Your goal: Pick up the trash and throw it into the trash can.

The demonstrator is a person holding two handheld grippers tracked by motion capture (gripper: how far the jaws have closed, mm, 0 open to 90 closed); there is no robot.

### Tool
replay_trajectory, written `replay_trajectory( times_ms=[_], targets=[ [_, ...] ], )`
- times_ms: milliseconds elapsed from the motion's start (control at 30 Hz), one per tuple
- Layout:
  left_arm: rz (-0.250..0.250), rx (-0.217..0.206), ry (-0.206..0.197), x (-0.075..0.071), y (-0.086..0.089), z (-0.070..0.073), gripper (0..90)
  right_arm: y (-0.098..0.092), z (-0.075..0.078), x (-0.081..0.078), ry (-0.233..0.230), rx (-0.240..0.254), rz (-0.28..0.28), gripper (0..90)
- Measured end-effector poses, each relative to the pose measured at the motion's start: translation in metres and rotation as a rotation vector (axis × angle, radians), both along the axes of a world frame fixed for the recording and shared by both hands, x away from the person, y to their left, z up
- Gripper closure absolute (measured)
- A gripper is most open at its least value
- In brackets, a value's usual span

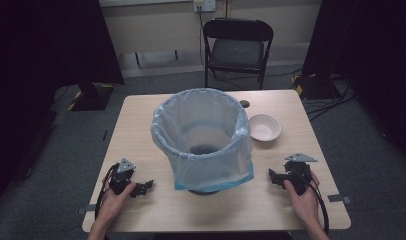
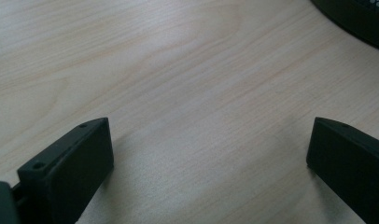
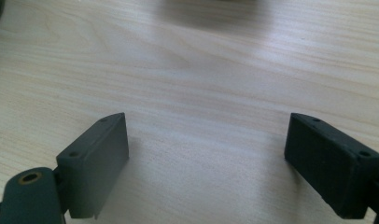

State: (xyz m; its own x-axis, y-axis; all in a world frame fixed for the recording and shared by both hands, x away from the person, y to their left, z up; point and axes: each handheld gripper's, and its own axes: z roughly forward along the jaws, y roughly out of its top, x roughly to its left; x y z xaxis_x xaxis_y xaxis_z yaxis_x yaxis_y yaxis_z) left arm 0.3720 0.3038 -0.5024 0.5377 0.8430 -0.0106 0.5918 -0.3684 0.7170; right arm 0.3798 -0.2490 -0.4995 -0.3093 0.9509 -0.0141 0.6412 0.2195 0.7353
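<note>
A round bin lined with a pale blue plastic bag (image 1: 203, 135) stands in the middle of the light wooden table (image 1: 141, 115). A small white bowl (image 1: 264, 127) sits just right of it. My left gripper (image 1: 143, 187) rests on the table at the bin's front left, held by a hand, jaws wide apart over bare wood (image 2: 206, 135). The bin's dark base (image 2: 355, 21) shows at the top right of the left gripper view. On the bin's front right, my right gripper (image 1: 273, 176) lies open with nothing between its jaws (image 3: 206, 140).
A small dark round object (image 1: 245, 104) lies on the table behind the bin. A black folding chair (image 1: 237, 47) stands beyond the far edge. Dark curtains flank the room, and cables lie on the floor at the right (image 1: 331, 92).
</note>
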Motion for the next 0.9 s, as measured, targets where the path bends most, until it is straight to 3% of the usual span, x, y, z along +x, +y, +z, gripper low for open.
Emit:
replay_trajectory(
  times_ms=[333, 467, 600, 700, 900],
  targets=[
    [0.001, 0.0, 0.0, 0.0, 0.0, 0.0, 0.0, -0.002, 0.0, -0.002, 0.003, 0.0, 0.019, 13.4],
    [0.001, 0.0, 0.0, 0.0, 0.0, 0.0, 0.0, -0.002, 0.007, -0.001, 0.064, -0.006, 0.046, 19.4],
    [0.0, 0.0, 0.0, 0.0, 0.0, 0.0, 0.0, -0.006, 0.013, 0.003, 0.089, 0.048, 0.071, 21.9],
    [-0.001, 0.001, 0.0, 0.0, 0.0, 0.0, 0.0, -0.008, 0.018, 0.007, 0.074, 0.063, 0.083, 26.8],
    [-0.001, 0.0, 0.0, 0.0, 0.0, 0.0, 0.0, -0.013, 0.03, 0.018, 0.061, 0.108, 0.085, 26.9]
  ],
)
